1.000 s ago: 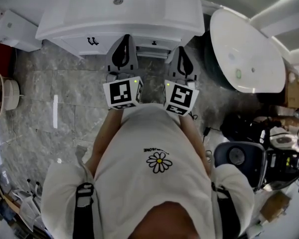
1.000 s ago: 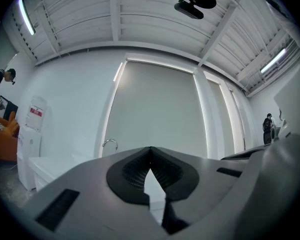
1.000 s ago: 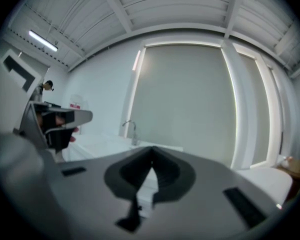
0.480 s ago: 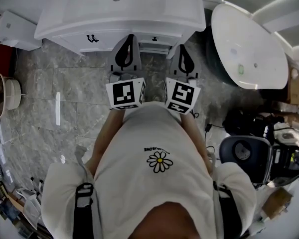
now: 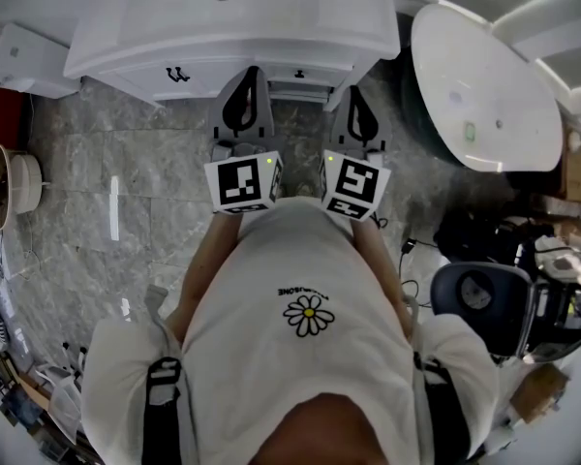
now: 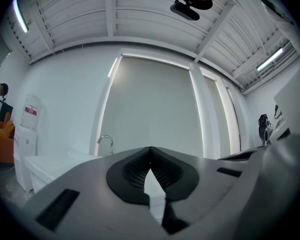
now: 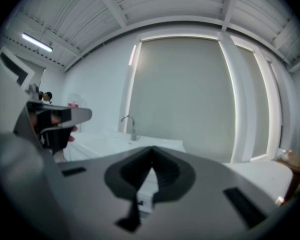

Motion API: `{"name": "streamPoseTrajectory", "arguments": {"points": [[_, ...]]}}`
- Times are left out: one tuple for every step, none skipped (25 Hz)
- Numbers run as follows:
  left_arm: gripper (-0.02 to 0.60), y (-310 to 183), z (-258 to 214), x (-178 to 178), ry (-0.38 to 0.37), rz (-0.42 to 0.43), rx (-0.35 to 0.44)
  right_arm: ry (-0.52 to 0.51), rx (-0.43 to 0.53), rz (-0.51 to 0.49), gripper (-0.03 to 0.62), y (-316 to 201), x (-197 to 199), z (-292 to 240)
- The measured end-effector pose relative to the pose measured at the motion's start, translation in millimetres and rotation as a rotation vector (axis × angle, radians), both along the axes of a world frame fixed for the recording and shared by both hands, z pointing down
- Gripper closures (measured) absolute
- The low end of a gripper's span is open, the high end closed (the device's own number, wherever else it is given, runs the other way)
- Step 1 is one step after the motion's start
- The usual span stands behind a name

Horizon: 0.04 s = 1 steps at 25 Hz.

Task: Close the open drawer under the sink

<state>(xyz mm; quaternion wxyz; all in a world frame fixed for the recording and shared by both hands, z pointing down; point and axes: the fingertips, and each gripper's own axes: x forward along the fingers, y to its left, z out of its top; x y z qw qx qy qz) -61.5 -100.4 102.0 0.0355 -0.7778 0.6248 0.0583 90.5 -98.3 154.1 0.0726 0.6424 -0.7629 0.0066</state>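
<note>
White vanity [image 5: 232, 37] spans the top of the head view, with the open drawer [image 5: 300, 89] jutting a little from its front, long axis running left to right. Lies straight ahead, between the tips of the left gripper [image 5: 252, 77] and right gripper [image 5: 354, 97]; neither clearly nearer. From the left gripper view [image 6: 150, 150]: jaws pressed together on nothing, faucet [image 6: 105, 142] beyond, drawer not shown. From the right gripper view [image 7: 151, 150]: likewise closed and empty. Probably calls for a level push forward
</note>
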Motion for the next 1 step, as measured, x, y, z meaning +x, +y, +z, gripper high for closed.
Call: {"name": "streamPoseTrajectory", "arguments": {"points": [[0.561, -1.4, -0.8, 0.0, 0.001, -0.002, 0.003, 0.0, 0.003, -0.004, 0.565, -1.8, -0.1, -0.5]]}}
